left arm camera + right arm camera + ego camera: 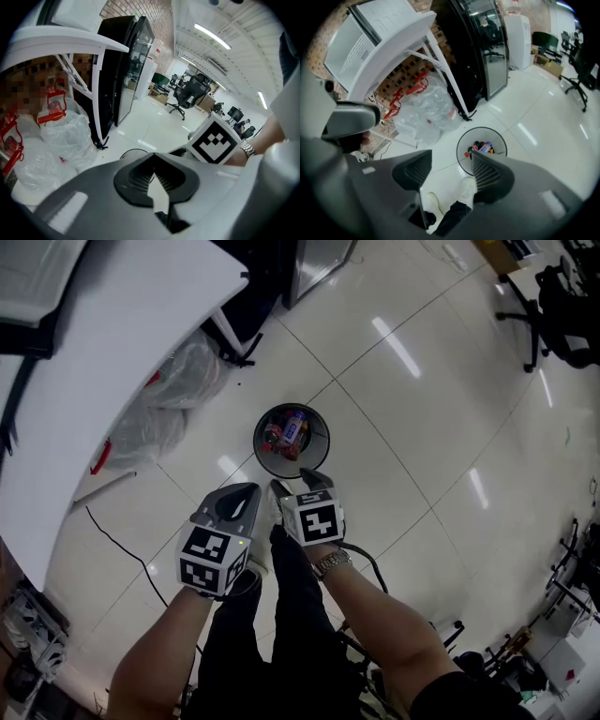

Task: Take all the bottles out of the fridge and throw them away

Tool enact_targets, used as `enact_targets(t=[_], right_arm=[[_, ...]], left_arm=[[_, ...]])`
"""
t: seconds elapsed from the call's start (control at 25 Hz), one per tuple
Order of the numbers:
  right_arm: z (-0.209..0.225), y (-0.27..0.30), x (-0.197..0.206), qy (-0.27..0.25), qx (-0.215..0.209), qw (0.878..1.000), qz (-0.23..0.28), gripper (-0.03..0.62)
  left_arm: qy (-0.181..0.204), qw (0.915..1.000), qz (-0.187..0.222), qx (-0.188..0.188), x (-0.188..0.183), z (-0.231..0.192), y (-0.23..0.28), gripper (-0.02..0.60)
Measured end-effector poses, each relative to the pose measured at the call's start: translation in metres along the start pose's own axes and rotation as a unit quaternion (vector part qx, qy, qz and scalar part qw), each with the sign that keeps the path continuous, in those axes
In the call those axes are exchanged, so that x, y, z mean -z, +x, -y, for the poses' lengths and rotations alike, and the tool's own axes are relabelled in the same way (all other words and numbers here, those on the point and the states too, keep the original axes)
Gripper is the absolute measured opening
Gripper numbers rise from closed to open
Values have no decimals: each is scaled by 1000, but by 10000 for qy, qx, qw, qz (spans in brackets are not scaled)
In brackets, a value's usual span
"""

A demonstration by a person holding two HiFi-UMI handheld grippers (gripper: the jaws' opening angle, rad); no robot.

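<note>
**Head view: both grippers empty above the bin**

The tiled floor (422, 427) fills the frame. A white table (112, 352) takes the upper left corner. The black glass-door fridge (126, 70) stands beyond the table's far end, door shut; whether any bottles are left inside cannot be told. Clear plastic bags (178, 381) lie under the table's right edge. The round bin (258, 442) sits on the floor just ahead of the person's feet. The left gripper (152, 159) has its jaws closed tip to tip on nothing. The right gripper (450, 157) has its jaws spread, with only shoes and floor showing between them. Several bottles (295, 427) already lie in the bin.

Hazards, as judged from here: a thin black cable (112, 540) crosses the floor at the person's left and could catch a foot on a walk back to the fridge. A bottle released from this height could strike the bin's rim and roll away.
</note>
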State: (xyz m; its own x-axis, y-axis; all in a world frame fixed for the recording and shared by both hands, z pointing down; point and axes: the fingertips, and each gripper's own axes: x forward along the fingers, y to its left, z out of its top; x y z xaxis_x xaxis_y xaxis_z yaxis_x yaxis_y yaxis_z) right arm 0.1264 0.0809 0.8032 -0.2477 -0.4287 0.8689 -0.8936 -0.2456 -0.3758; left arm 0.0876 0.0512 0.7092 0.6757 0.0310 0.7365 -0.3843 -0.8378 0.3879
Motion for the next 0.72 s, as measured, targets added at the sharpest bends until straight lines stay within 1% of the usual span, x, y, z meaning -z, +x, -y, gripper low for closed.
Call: enact_targets(t=[0.16,0.28,0.4,0.52,0.64,0.72], right_arm=[[-32,-32,-19,-332,-117,9992,214,265],[-58,-59,-37,-688,-202,9966,414,249],[-87,-87,-58,-1070,-295,9917,648,221],[-128,-119,-88,-1472,-448,9828,1020,195],[-178,-149,-111,-1831,-667,9723,1294,176],[-217,-169,-125,-2100,-840,9628,1480,167]], left_arm=[[-109,9995,223,-171,-7,2,-37,5],[-243,9981,467,-319,-16,4,-68,5],[-379,9948,808,-486,-33,6,-105,5],[-433,9885,1246,-737,-54,1,-152,5],[-504,9796,1665,-1009,-70,-3,-202,5],[-512,9723,1932,-1214,-78,-7,-237,5]])
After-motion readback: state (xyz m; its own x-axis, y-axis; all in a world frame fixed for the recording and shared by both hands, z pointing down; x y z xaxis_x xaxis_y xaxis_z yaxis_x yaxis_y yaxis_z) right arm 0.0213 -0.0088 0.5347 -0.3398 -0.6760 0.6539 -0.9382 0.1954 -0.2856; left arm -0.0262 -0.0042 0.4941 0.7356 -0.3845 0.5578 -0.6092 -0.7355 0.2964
